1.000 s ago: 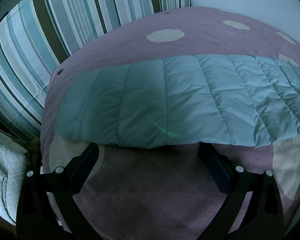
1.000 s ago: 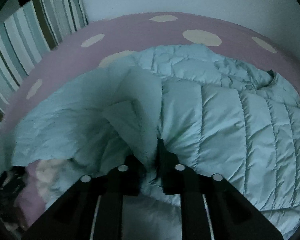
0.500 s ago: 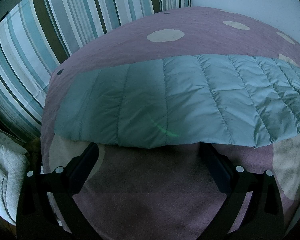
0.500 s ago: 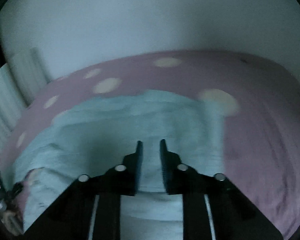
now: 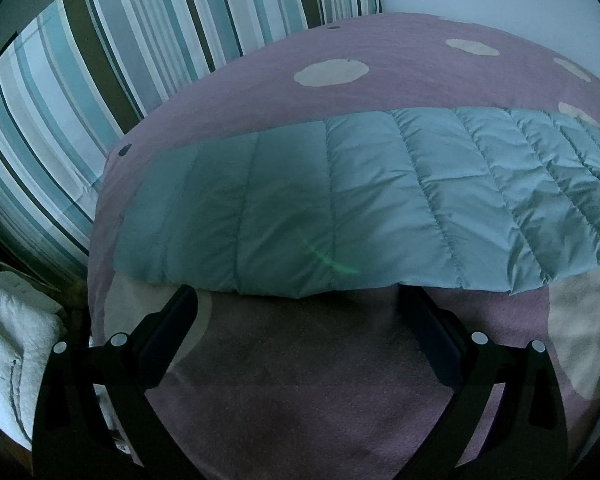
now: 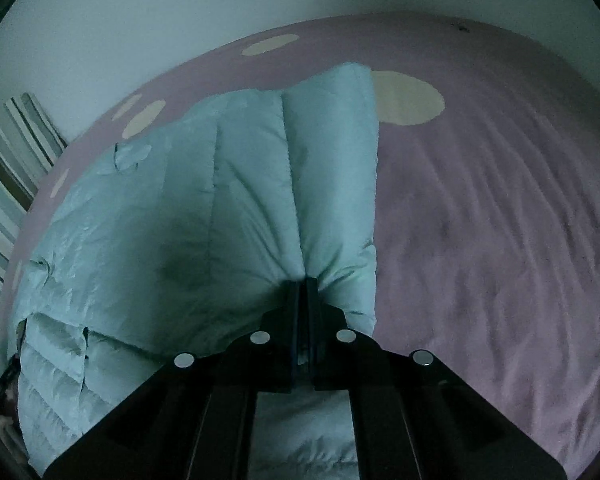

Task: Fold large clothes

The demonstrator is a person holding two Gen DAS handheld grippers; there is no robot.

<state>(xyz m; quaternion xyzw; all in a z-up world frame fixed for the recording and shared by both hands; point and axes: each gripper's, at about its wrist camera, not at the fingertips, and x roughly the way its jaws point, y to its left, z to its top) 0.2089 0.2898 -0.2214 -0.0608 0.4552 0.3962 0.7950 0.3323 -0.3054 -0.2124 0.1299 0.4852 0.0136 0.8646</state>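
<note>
Striped pillow (image 5: 100, 80): far left, against the wall. Jacket (image 5: 360, 208): flat on the bed (image 5: 300, 400). Your left gripper (image 5: 296, 300): jaws wide apart, empty, just short of the hem. Your right gripper (image 6: 305, 280): jaws just closed, pinching a jacket fold.

I see open purple bedspread (image 6: 500, 240) right of the quilted jacket (image 6: 260, 200), striped pillows (image 5: 100, 80) walling my left (wall (image 6: 140, 20) close behind), jacket hem (image 5: 300, 280) just ahead
</note>
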